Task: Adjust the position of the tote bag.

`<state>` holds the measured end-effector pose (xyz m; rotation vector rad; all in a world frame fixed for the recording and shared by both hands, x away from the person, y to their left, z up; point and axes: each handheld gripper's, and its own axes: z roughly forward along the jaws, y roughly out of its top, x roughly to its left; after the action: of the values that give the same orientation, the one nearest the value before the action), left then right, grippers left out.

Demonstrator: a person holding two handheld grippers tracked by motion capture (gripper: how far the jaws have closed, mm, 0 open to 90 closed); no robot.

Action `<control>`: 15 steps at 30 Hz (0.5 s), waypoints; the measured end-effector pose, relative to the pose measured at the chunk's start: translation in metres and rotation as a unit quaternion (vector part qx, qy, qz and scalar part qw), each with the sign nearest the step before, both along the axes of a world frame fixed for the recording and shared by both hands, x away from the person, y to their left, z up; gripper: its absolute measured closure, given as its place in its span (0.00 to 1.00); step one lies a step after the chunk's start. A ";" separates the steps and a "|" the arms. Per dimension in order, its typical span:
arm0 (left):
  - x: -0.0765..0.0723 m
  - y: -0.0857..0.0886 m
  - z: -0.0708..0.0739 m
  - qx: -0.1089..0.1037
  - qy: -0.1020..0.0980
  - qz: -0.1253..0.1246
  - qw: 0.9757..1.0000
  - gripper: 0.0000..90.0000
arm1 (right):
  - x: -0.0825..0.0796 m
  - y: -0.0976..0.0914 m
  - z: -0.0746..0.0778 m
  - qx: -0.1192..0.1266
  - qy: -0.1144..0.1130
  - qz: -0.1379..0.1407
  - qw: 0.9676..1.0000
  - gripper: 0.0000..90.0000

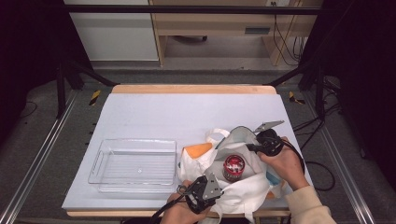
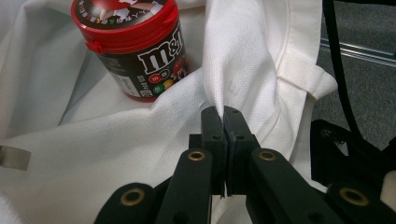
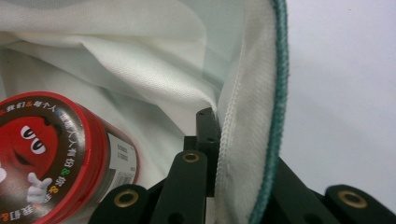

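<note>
Both grippers clenched on the white tote bag: left gripper pinches the near rim fabric, right gripper pinches the far, teal-edged rim, holding the mouth open. Red-lidded M&M's jar stands inside the bag at the right of the bench, beside an orange item. Clear plastic tray sits to its left. Risk: thin cloth slipping from the fingers, or uneven pull tipping the jar and collapsing the mouth.
</note>
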<state>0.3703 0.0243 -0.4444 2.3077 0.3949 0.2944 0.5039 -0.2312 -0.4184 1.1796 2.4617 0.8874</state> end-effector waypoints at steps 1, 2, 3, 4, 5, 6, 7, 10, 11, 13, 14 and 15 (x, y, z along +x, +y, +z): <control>0.000 0.000 0.000 0.001 -0.001 0.000 1.000 0.99 | 0.001 -0.001 -0.001 0.001 0.001 0.001 1.000 0.98; -0.001 0.000 -0.001 0.001 -0.001 0.000 1.000 0.99 | 0.001 -0.001 -0.002 0.005 0.002 -0.005 1.000 0.98; -0.001 0.000 -0.001 0.001 -0.001 0.001 1.000 0.99 | 0.002 -0.002 -0.003 0.007 0.003 -0.003 1.000 0.98; -0.002 0.000 -0.001 -0.001 -0.001 0.000 1.000 0.99 | 0.003 -0.003 -0.004 0.007 0.002 -0.003 1.000 0.98; -0.002 0.001 -0.001 0.000 -0.002 0.001 1.000 0.99 | 0.005 -0.005 -0.006 0.015 0.005 -0.005 1.000 0.98; -0.003 0.001 -0.001 0.000 -0.001 0.000 1.000 0.99 | 0.005 -0.005 -0.006 0.015 0.005 -0.005 1.000 0.98; -0.003 0.001 -0.001 0.003 -0.003 0.000 1.000 0.99 | 0.007 -0.006 -0.008 0.017 0.005 -0.006 1.000 0.98; -0.004 0.001 -0.002 0.002 -0.003 -0.003 1.000 0.99 | 0.008 -0.008 -0.010 0.021 0.007 -0.006 1.000 0.98; -0.005 0.002 -0.002 0.006 -0.006 -0.002 1.000 0.99 | 0.009 -0.009 -0.012 0.023 0.009 -0.009 1.000 0.98; -0.006 0.001 -0.003 0.002 -0.005 -0.001 1.000 0.99 | 0.010 -0.009 -0.014 0.026 0.008 -0.012 1.000 0.98; -0.006 0.001 -0.003 0.002 -0.005 -0.001 1.000 0.99 | 0.010 -0.009 -0.014 0.026 0.008 -0.012 1.000 0.98; -0.006 0.002 -0.003 0.000 -0.005 -0.002 1.000 0.99 | 0.010 -0.009 -0.014 0.027 0.007 -0.013 1.000 0.98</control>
<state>0.3640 0.0260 -0.4473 2.3065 0.3853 0.3041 0.5140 -0.2403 -0.4325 1.2377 2.4417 0.9481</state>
